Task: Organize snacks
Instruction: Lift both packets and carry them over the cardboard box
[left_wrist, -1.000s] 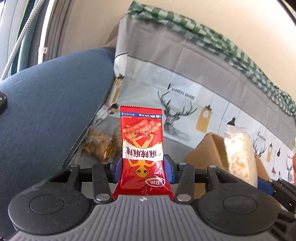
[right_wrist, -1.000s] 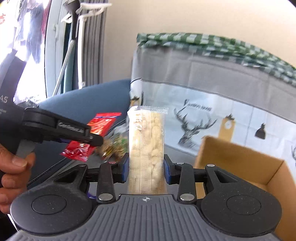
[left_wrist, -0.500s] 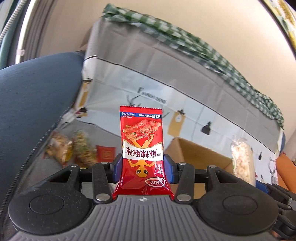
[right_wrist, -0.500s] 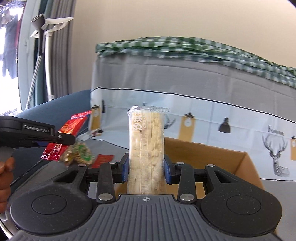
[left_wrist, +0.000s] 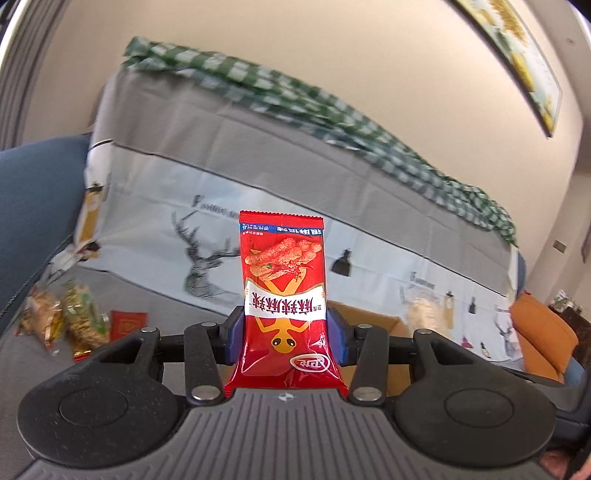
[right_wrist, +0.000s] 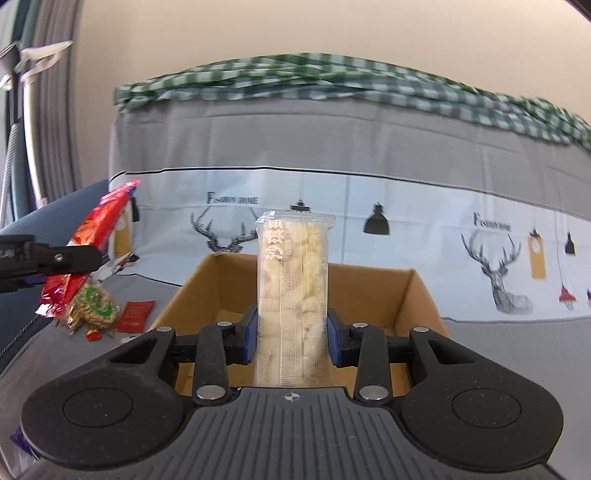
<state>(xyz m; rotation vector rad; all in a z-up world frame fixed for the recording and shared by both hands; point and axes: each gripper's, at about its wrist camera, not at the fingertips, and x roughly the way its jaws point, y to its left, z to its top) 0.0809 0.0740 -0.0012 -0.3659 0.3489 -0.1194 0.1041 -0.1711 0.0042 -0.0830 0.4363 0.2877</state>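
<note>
Two grippers clamped: left gripper (left_wrist: 284, 330) on glossy red packet (left_wrist: 282, 295), right gripper (right_wrist: 291, 334) on clear crinkly sleeve (right_wrist: 293, 295)

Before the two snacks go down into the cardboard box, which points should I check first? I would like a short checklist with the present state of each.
1. Left gripper grips the red snack packet on both sides: ok.
2. Right gripper grips the clear pale snack bar on both sides: ok.
3. Cardboard box is open at the top: ok.
4. Right gripper faces the box opening: ok.
5. Left gripper is over the box: cannot tell; the box shows only partly behind it.
6. Free room on the box floor: cannot tell, the gripper hides most of it.
</note>
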